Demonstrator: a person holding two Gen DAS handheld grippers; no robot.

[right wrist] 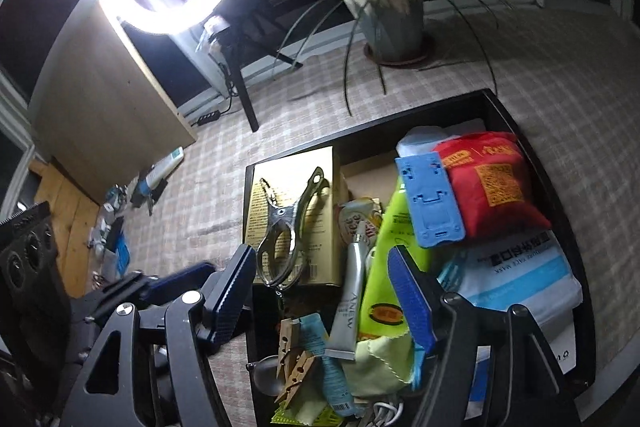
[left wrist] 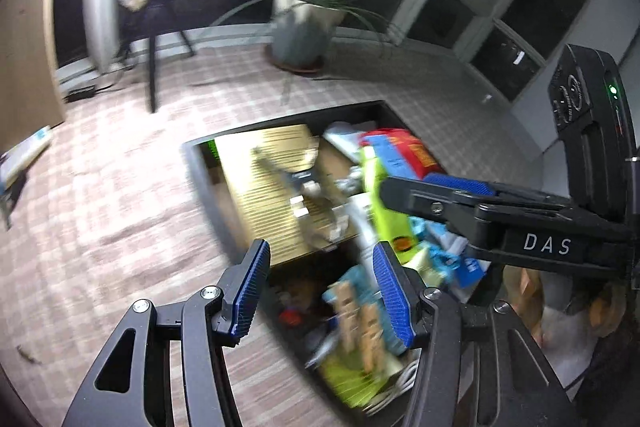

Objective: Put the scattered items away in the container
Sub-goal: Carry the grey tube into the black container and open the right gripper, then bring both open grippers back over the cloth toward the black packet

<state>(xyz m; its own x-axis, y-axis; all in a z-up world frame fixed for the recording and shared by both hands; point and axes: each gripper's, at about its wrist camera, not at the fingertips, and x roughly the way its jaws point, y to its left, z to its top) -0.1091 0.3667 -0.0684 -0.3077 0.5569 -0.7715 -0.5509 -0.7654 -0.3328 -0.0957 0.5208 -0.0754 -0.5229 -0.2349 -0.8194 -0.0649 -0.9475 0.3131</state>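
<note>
The metal tongs lie at frame centre on the gold box in the black tray, arms together; stiff, light, slick, best pinched mid-handle. Both grippers hover, jaws apart, empty.

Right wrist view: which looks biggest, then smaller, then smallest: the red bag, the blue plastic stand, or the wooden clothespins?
1. Red bag, largest.
2. Blue plastic stand.
3. Wooden clothespins, smallest, though they lie nearer the camera, so their look may mislead.
</note>
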